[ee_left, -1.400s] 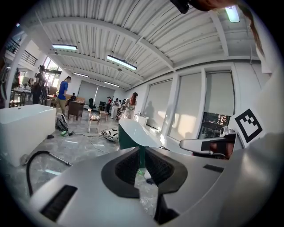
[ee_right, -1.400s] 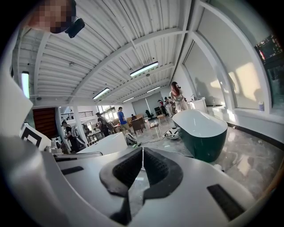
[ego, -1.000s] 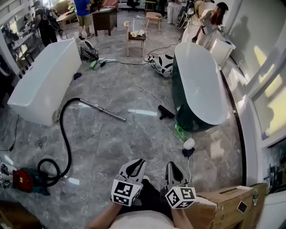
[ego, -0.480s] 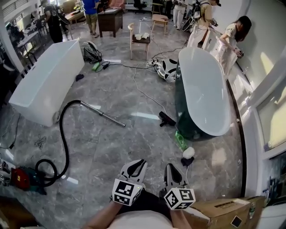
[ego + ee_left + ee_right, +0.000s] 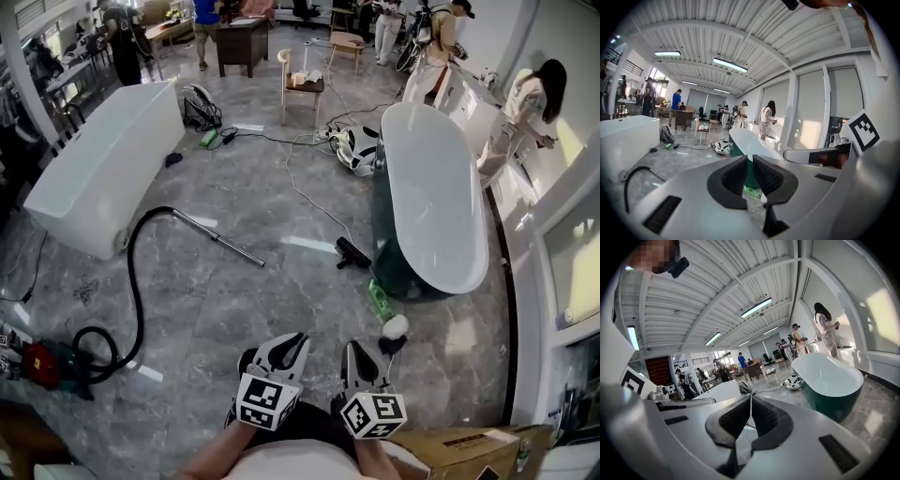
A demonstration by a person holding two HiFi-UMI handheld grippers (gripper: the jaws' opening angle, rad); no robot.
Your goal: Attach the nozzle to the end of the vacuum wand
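Ahead of me, the nozzle [image 5: 352,253] lies on the floor [image 5: 281,295] just beside the bathtub [image 5: 431,197], well right of the vacuum wand [image 5: 217,237].

The vacuum wand [image 5: 217,238] is a slim, silver metal tube lying flat on the grey marble floor [image 5: 281,300], left of the scene's middle. It slants from far left to near right. Its far end joins a black hose [image 5: 139,309], which arcs toward the near left and coils beside the red vacuum body [image 5: 42,364]. The wand's near end is open and points right.

The nozzle [image 5: 352,253] is a small black piece, also lying on the floor, to the right of that open end and well apart from it. It sits just beside the left flank of the dark green bathtub [image 5: 386,267]. Its finer shape is too small to make out.
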